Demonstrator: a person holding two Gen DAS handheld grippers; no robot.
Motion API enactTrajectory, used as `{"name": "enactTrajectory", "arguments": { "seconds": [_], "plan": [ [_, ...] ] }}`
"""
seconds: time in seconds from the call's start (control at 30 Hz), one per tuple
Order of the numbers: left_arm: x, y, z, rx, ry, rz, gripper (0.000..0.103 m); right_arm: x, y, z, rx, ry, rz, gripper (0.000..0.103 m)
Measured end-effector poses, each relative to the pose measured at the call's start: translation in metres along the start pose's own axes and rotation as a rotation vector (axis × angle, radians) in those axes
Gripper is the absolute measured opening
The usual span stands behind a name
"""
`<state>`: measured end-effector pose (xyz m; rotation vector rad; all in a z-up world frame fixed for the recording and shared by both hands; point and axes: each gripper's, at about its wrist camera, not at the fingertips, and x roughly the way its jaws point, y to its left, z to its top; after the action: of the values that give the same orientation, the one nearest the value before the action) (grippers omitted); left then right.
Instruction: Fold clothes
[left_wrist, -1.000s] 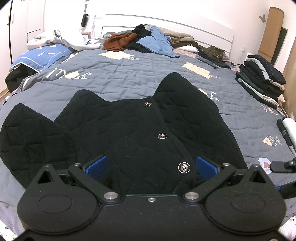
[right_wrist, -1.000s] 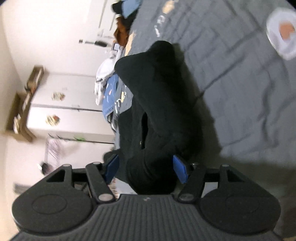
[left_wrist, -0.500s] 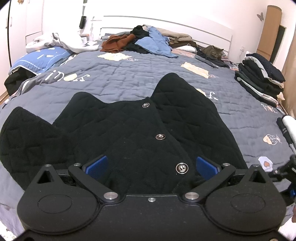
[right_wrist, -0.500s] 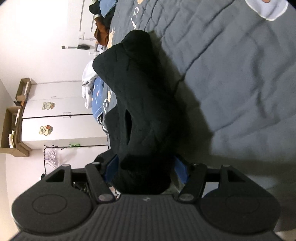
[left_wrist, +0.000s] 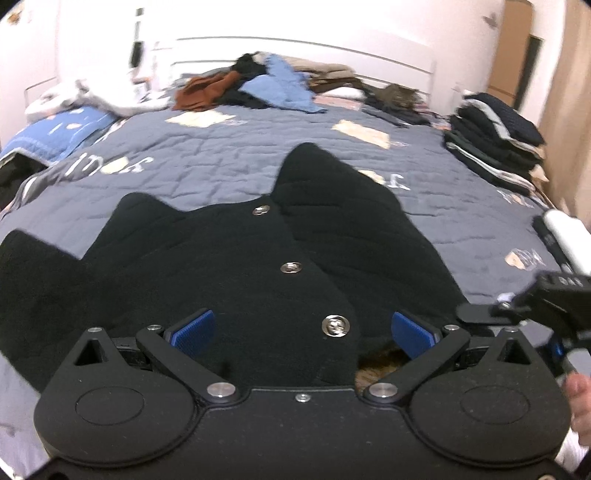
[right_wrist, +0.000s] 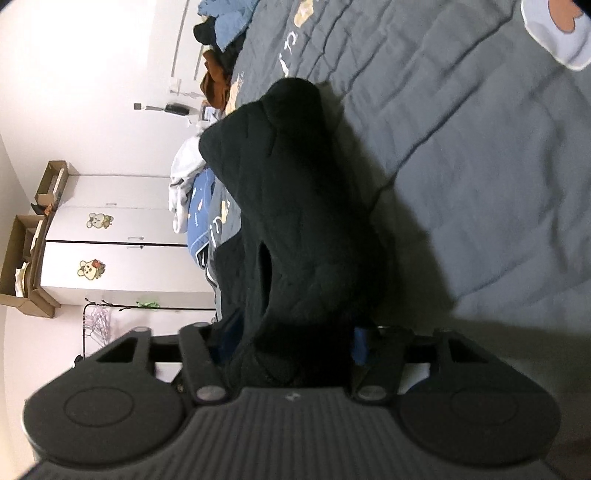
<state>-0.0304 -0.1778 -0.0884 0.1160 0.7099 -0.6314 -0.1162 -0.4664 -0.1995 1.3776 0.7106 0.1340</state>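
Note:
A black quilted jacket (left_wrist: 258, 258) with metal snaps lies spread on the grey-blue quilt (left_wrist: 221, 166), its hem toward me. My left gripper (left_wrist: 301, 328) stands open over the hem, its blue pads (left_wrist: 192, 326) wide apart and clear of the cloth between them. My right gripper (right_wrist: 291, 343) holds a bunched edge of the jacket (right_wrist: 295, 203). Its jaws are closing, and the fabric fills the gap between the pads. In the left wrist view the right gripper (left_wrist: 535, 302) shows at the jacket's right edge, with part of a hand (left_wrist: 580, 398) below it.
A stack of folded dark clothes (left_wrist: 495, 144) sits at the bed's right side. Loose clothes (left_wrist: 258, 85) are heaped by the white headboard (left_wrist: 303, 48). A blue pillow (left_wrist: 62, 133) lies at the left. White wardrobes (right_wrist: 122, 240) stand beyond the bed.
The right gripper's jaws have narrowed around the jacket's bunched edge, and it has come further into the left wrist view. The left gripper has stayed open over the hem.

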Motion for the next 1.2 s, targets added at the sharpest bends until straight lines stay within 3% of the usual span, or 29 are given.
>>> {"name": "enactTrajectory", "arguments": {
  "seconds": [0.07,0.17,0.3,0.57,0.87,0.97,1.2],
  "plan": [
    [-0.001,-0.006,-0.002,0.035,-0.006,-0.014,0.103,-0.001,0.0,0.001,-0.011,-0.02,0.005,0.022],
    [-0.002,-0.015,-0.004,0.115,-0.015,-0.053,0.103,-0.003,0.004,0.003,-0.033,-0.042,0.012,0.017],
    [-0.001,-0.02,-0.009,0.287,-0.007,-0.096,0.103,-0.004,0.008,0.004,-0.047,-0.065,0.02,0.016],
    [-0.005,-0.021,-0.038,0.463,0.06,-0.12,0.103,-0.003,0.008,0.009,-0.043,-0.063,0.026,0.015],
    [0.004,-0.025,-0.075,0.706,0.114,-0.041,0.103,0.0,0.009,0.011,-0.039,-0.052,0.022,0.015],
    [0.01,-0.024,-0.086,0.783,0.115,0.029,0.102,0.001,0.008,0.013,-0.028,-0.049,0.019,0.015],
    [0.029,-0.029,-0.108,0.966,0.106,0.117,0.092,0.003,0.008,0.014,-0.018,-0.044,0.022,0.015]
  ]
}}
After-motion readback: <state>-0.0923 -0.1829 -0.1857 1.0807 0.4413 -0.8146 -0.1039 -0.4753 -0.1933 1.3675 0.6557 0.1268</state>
